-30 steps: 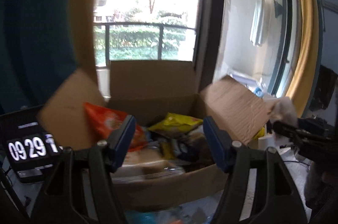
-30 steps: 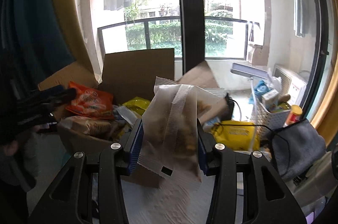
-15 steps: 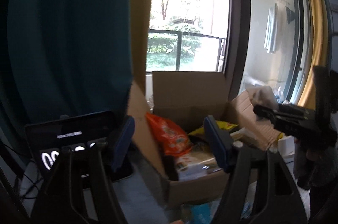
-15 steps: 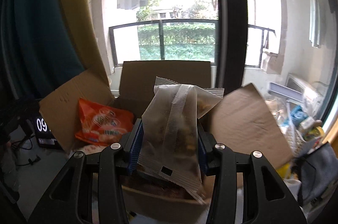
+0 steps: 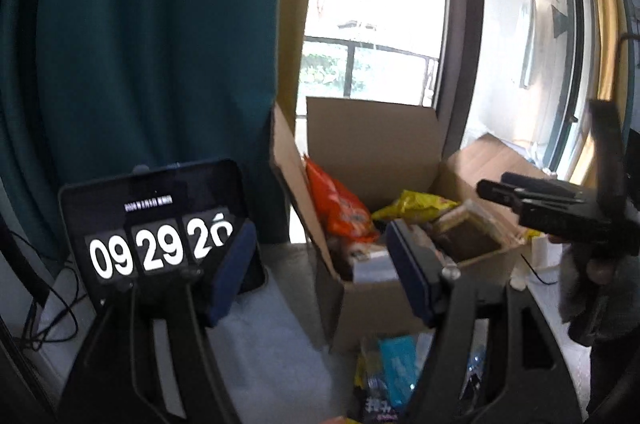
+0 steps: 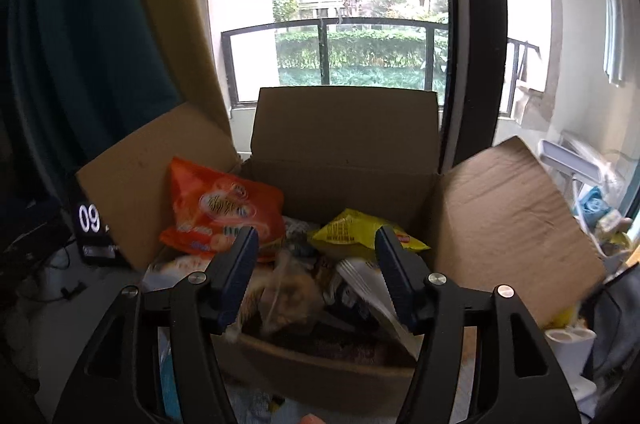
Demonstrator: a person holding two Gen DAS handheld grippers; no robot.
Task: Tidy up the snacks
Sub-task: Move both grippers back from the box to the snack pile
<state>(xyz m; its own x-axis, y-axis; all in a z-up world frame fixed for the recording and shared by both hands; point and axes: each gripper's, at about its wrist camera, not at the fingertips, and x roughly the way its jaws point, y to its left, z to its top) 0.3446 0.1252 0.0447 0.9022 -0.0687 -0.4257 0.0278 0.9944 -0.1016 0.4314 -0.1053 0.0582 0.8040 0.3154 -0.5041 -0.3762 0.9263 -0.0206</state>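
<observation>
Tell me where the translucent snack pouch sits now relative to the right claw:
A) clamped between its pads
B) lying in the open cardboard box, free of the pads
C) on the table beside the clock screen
B: the right claw has just been opening, and the translucent snack pouch lies loose in the open cardboard box, clear of both pads.

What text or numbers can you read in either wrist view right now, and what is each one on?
"09 29 2" plus a last digit caught mid-flip, unreadable: clock screen, left wrist view.
"09": the same clock, edge showing in the right wrist view.
Small line above the clock digits: too small to read.
Orange snack bag: printed logo, blurred.
Yellow snack bag: print too small.
Dark packet in front of the cardboard box: characters blurred.
</observation>
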